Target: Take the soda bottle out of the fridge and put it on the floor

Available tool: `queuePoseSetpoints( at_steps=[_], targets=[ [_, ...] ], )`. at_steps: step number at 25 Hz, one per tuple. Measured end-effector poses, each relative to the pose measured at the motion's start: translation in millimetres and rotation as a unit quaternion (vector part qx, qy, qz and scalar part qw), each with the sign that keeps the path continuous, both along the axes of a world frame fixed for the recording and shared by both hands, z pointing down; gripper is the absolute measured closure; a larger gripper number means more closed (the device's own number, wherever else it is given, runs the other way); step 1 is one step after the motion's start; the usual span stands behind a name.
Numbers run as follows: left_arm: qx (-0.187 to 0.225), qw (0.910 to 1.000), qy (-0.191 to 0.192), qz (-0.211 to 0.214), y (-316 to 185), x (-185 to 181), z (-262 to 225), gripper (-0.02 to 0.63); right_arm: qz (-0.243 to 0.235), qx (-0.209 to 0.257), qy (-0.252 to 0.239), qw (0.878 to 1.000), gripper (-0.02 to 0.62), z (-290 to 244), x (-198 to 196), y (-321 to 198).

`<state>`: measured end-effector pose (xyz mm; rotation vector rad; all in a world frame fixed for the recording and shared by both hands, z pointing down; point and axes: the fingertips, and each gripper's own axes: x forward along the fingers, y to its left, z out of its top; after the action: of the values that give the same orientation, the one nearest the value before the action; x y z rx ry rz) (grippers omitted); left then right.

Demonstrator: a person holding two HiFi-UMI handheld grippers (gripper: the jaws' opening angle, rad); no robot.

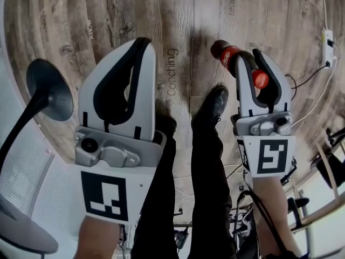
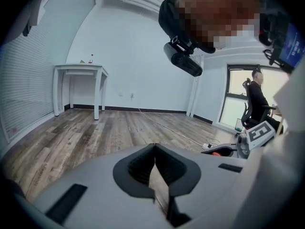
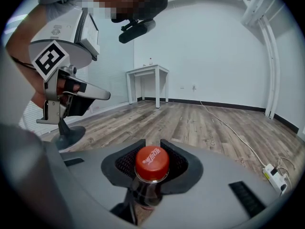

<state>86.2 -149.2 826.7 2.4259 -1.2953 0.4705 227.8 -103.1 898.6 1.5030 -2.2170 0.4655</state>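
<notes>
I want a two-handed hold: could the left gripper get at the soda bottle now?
Probably yes: the soda bottle sticks out past the right gripper holding it, with nothing between them. The left gripper, jaws shut, must open first.

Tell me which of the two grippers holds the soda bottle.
The right gripper: its jaws clamp the soda bottle below its red cap; the left gripper is empty.

Open floor (image 1: 108, 15) ahead; shoe (image 1: 213, 104) centre, round base (image 1: 51, 88) left, power strip (image 1: 327, 46) right
</notes>
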Motion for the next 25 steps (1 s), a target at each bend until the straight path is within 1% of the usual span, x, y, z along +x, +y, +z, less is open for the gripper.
queuePoseSetpoints(
  at_steps=[7, 15, 18, 25],
  targets=[
    [0.0, 1.0, 0.003, 0.005, -1.8, 6.6, 3.5, 0.589, 0.001, -0.009, 0.011, 1.0, 0.485, 13.2, 9.3, 1.8],
    [0.001, 1.0, -0.007, 0.0, -2.2, -5.8, 13.2, 0.589, 0.001, -0.019, 0.019, 1.0, 0.485, 31.5, 10.4, 8.5],
    [0.002, 1.0, -0.009, 0.0, 0.3, -8.4, 15.6, 0.589, 0.003, -0.016, 0.022, 1.0, 0.486, 37.1, 10.5, 9.1],
    [-0.003, 0.9999, -0.013, 0.001, 5.6, -10.7, 21.5, 0.589, 0.0, -0.038, 0.03, 0.999, 0.486, 54.5, 13.1, 20.8]
  ],
)
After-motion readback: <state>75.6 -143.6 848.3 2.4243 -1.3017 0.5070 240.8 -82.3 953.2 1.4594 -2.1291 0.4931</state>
